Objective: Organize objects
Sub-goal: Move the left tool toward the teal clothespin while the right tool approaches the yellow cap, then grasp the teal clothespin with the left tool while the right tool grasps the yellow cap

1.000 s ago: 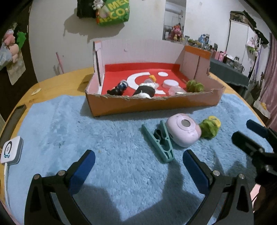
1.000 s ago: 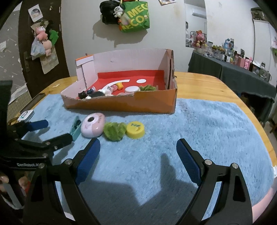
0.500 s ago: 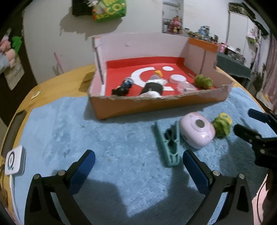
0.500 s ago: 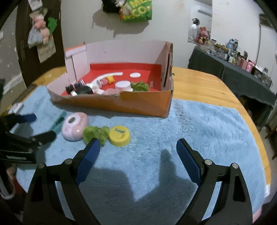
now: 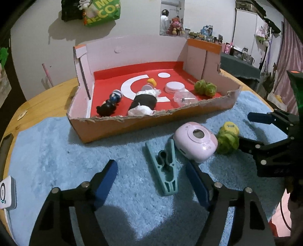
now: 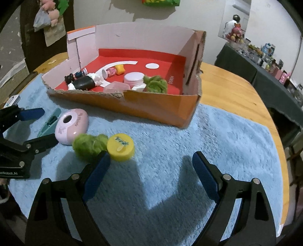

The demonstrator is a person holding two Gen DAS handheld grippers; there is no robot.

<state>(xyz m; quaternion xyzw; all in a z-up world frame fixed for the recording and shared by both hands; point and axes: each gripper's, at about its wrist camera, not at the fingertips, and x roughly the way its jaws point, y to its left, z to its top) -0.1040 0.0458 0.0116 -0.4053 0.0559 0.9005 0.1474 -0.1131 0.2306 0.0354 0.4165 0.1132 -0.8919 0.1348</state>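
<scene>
clothespin [image 5: 166, 168] between closing left gripper [image 5: 154, 181] jaws

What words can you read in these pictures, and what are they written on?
"MINISO": printed on the red floor of the cardboard box, near its right wall.
"MEG" over "ECO": partial letters on the green bag hanging on the wall.
"enRobot.AI": cut off at the frame edge, on the left gripper; its jaws are closing.
Pink round case: cursive writing, too blurred to read.
Yellow cap: small green marks, unreadable.
</scene>
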